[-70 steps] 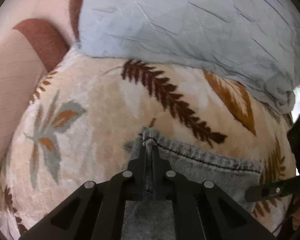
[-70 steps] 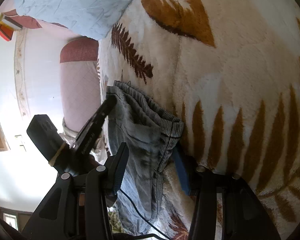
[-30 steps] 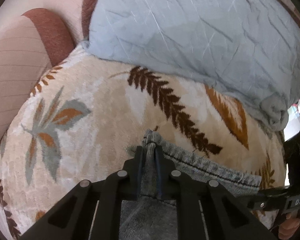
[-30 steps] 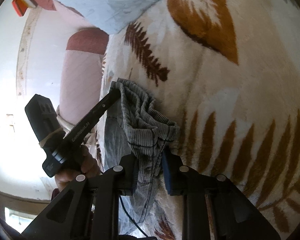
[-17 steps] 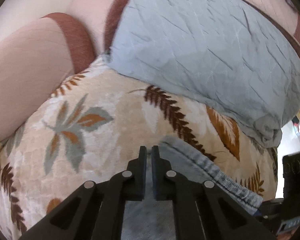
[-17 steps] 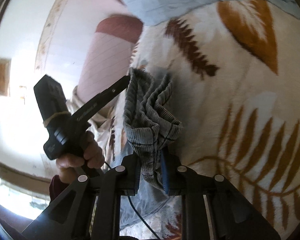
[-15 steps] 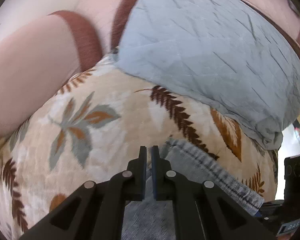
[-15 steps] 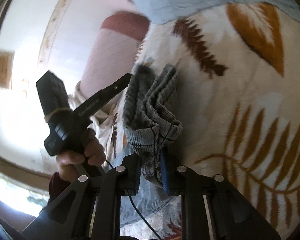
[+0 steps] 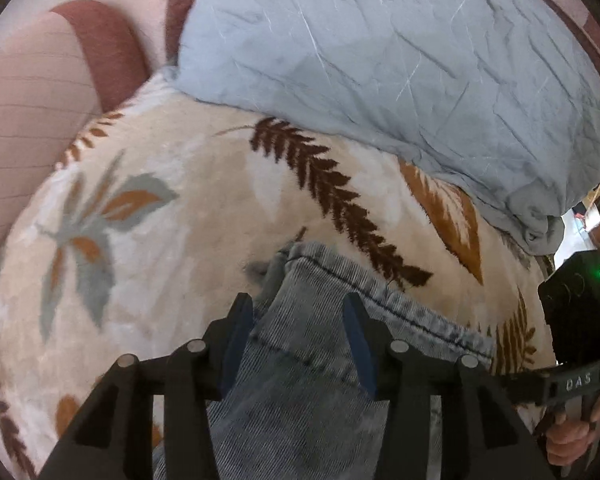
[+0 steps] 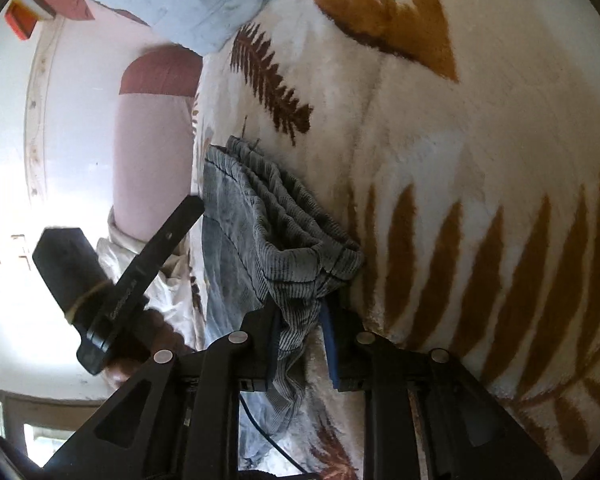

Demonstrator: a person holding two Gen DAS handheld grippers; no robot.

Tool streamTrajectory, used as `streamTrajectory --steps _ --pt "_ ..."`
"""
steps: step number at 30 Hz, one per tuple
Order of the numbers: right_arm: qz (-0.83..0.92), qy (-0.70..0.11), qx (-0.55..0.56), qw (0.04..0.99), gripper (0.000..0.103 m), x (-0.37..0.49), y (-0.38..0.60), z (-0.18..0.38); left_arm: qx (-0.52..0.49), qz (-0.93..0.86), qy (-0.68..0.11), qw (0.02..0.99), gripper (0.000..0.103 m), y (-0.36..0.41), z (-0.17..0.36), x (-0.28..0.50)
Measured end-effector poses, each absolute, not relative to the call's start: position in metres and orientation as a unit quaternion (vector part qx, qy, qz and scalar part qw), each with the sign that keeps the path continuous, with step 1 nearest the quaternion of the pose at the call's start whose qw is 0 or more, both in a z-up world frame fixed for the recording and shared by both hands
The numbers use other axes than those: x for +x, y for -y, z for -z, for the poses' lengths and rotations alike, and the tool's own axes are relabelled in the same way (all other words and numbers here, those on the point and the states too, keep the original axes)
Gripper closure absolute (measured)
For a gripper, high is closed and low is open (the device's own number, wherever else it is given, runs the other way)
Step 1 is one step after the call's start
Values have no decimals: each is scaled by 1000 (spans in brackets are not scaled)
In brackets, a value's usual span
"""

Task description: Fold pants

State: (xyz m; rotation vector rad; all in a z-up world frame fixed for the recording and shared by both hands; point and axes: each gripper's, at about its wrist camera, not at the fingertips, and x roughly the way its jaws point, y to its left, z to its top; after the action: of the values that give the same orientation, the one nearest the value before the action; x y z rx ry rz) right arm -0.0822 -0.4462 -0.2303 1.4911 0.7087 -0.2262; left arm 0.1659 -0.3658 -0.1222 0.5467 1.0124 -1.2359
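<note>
On leaf-print blanket [image 9: 188, 208], jeans [image 9: 300, 380]; left gripper [image 9: 298, 340] jaws apart.

One pair of jeans [image 9: 300, 380], one leaf-print blanket [image 9: 180, 208], one blue pillow [image 9: 400, 60], two grippers.

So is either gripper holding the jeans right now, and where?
Left gripper is open over the jeans' hem, holding nothing. Right gripper straddles the bunched waistband corner; whether it grips cannot be told.

"Where did the pants [image 9: 300, 360] lie?"
"At six o'clock in the left wrist view: faded blue-grey denim, flat, their stitched hem running toward four o'clock."
</note>
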Motion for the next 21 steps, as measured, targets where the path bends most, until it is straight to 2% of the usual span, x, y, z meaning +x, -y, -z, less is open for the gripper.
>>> streamTrajectory --steps 2,4,10,21 --pt "95 -315 665 670 84 -82 447 232 252 553 -456 650 55 374 130 166" --pt "90 -317 666 669 84 -82 447 232 266 551 -461 643 64 381 139 166" --pt "82 -321 662 672 84 -79 451 230 240 564 -472 634 75 386 145 172" --pt "91 -326 627 702 86 -67 443 221 217 561 -454 657 91 376 132 170"
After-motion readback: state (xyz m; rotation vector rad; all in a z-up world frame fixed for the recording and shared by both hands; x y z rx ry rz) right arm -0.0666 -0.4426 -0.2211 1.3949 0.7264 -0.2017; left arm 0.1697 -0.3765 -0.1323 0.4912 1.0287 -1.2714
